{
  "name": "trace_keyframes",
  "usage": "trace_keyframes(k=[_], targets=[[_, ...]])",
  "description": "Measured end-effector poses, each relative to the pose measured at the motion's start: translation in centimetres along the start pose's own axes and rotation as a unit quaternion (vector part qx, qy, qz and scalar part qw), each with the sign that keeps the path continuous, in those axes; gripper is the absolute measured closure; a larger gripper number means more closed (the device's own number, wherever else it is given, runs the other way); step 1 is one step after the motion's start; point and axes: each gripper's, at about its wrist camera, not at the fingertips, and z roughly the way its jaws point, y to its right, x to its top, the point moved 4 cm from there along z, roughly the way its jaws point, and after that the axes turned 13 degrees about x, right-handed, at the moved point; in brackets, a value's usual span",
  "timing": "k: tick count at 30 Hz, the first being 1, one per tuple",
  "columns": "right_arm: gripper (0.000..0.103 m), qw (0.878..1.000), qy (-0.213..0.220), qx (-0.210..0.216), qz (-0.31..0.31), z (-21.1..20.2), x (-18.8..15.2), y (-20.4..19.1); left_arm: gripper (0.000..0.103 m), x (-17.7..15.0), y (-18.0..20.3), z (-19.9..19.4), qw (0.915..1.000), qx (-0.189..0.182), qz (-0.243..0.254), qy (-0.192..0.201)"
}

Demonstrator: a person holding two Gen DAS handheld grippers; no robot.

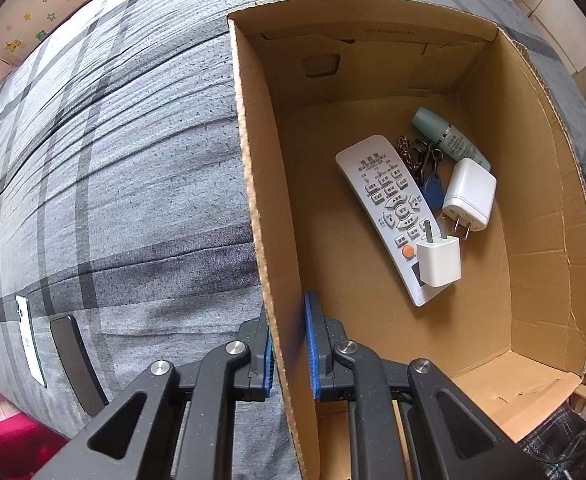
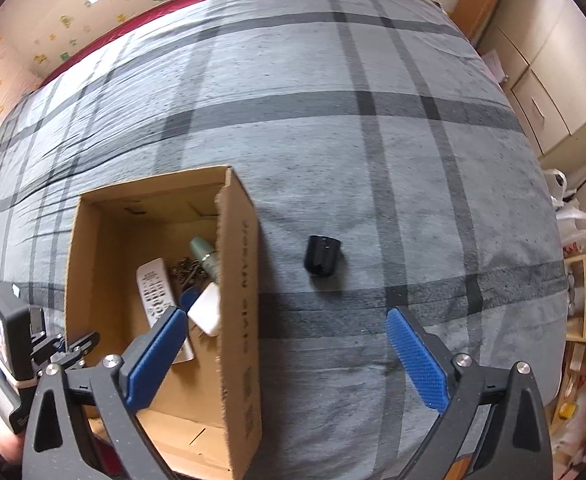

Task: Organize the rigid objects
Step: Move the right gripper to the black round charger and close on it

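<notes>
One black cap on its side, mouth down-frame; right gripper wide, empty.

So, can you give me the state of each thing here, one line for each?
left hand-held gripper: shut on the cardboard box wall.
right hand-held gripper: open, holding nothing.
cardboard box: open on top, partly filled.
remote: lying flat in the box.
small white charger: resting on the remote.
black cap: on its side on the bedcover.
</notes>
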Motion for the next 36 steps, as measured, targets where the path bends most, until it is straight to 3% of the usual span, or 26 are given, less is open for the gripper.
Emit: trace_keyframes(k=[13, 36], targets=[[0.001, 0.999, -0.019, -0.011, 0.038, 3.9, 0.9, 4.1, 0.089, 0.2, -0.1, 0.3, 1.0000, 0.000, -0.002, -0.005], [0.004, 0.996, -0.059, -0.011, 0.063, 12.5, 3.1, 7.5, 0.089, 0.3, -0.1, 0.6, 0.9999, -0.003, -0.002, -0.010]])
